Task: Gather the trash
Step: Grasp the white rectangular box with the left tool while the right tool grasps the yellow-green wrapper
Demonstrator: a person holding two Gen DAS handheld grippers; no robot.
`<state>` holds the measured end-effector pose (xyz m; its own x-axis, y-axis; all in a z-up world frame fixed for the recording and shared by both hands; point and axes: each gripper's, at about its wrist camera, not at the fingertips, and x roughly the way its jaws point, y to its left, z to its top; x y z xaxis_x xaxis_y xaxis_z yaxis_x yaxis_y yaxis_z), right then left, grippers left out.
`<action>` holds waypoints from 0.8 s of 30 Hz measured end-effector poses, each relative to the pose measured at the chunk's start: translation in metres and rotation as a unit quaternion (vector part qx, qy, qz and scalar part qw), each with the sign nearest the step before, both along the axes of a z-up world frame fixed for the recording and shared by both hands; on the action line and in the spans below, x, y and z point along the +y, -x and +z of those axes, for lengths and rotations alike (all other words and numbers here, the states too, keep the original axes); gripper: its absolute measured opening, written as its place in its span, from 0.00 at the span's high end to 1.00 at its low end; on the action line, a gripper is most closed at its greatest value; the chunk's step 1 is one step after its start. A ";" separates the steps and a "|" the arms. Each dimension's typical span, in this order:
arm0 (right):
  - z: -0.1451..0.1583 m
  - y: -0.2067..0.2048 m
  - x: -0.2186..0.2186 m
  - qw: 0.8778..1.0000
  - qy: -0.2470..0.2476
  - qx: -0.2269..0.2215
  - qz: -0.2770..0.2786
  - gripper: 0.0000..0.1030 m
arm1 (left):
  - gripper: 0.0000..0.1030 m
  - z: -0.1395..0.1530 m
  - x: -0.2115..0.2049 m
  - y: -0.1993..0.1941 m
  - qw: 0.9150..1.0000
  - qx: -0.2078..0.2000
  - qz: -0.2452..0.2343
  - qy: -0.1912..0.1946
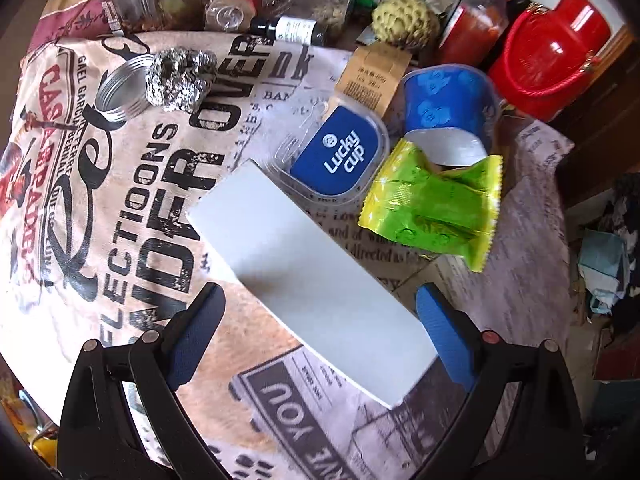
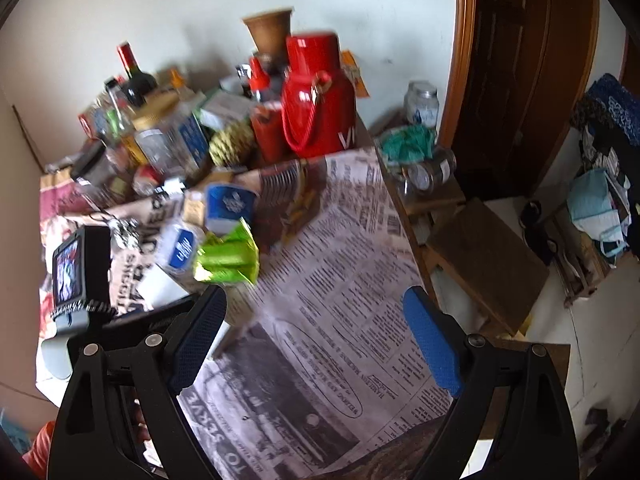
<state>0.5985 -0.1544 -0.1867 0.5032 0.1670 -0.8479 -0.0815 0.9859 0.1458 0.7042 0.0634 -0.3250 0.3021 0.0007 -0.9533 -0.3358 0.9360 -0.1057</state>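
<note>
Looking along the left claw (image 1: 320,304), we see its blue-padded fingers (image 1: 192,336) spread wide, holding nothing, on either side of a flat white rectangular card box (image 1: 308,276) that lies on the bench (image 1: 120,208), which is covered by a cloth printed like old newspaper. We cannot tell whether the pads touch the box. Just beyond the box lies a clear plastic lid with a blue "Lucky cup" label (image 1: 340,156), and beside that a crumpled bright green foil wrapper (image 1: 436,208) leans against a blue paper cup lying on its side (image 1: 448,108). Further left sit a crumpled ball of silver foil (image 1: 180,80) and a round metal screw lid (image 1: 120,92), touching each other. At the far edge stand a red thermos jug with a cord handle (image 1: 552,48), a red-capped sauce bottle (image 1: 480,20) and a knobbly yellow-green fruit (image 1: 404,20). In the right wrist view, somewhat blurred, our right claw (image 2: 316,336) is likewise wide apart and holding nothing, hanging over bare printed cloth near the bench's right edge. The green wrapper (image 2: 228,256), the blue cup (image 2: 230,204) and the white box (image 2: 160,286) lie ahead and to the left, with the left claw's black camera unit (image 2: 80,268) beside them. The red jug (image 2: 320,104) stands among cluttered bottles at the back.
</note>
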 end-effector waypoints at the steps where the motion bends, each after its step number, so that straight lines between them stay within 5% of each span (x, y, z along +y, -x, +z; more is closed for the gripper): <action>1: -0.003 -0.001 0.000 1.000 -0.001 0.005 0.002 0.14 | 0.06 -0.005 -0.001 0.000 1.000 0.002 0.006 -0.008; 11: -0.038 -0.035 0.028 0.996 -0.018 0.046 0.068 0.14 | 0.03 -0.019 0.002 0.013 0.998 0.018 -0.008 -0.051; 20: -0.084 -0.090 0.069 0.988 -0.076 0.082 0.103 0.15 | 0.03 -0.016 0.060 0.058 0.999 0.027 -0.002 -0.042; 24: -0.102 -0.107 0.078 0.984 -0.109 0.105 0.098 0.27 | 0.03 -0.014 0.080 0.070 1.000 0.014 -0.006 -0.016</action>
